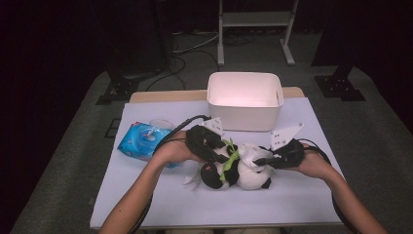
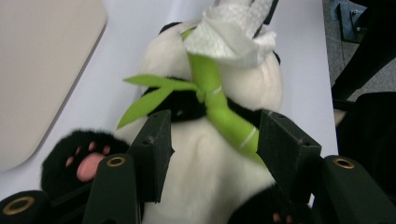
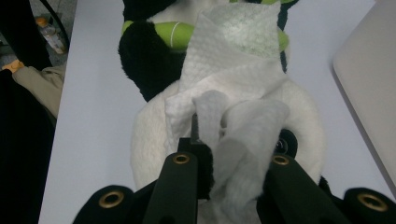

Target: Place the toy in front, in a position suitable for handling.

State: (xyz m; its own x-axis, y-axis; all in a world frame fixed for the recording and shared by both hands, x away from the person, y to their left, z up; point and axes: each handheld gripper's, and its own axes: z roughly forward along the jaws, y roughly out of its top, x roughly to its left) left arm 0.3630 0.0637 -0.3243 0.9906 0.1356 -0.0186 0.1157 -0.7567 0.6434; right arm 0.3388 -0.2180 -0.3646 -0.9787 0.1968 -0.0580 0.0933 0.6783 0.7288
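Observation:
A black-and-white plush panda with a green bamboo sprig lies on its back mid-table. My left gripper comes from the left and its jaws straddle the panda's white belly; both pads press into the fur, so it is shut on the toy. My right gripper comes from the right, shut on a crumpled white wipe. That wipe rests on the panda's chest and head end, also seen beyond the bamboo as the wipe.
A white bin stands open at the back of the table, just behind the panda. A blue pack of wet wipes lies at the left. The white tabletop is bare in front of the toy. Floor cables and stands lie beyond.

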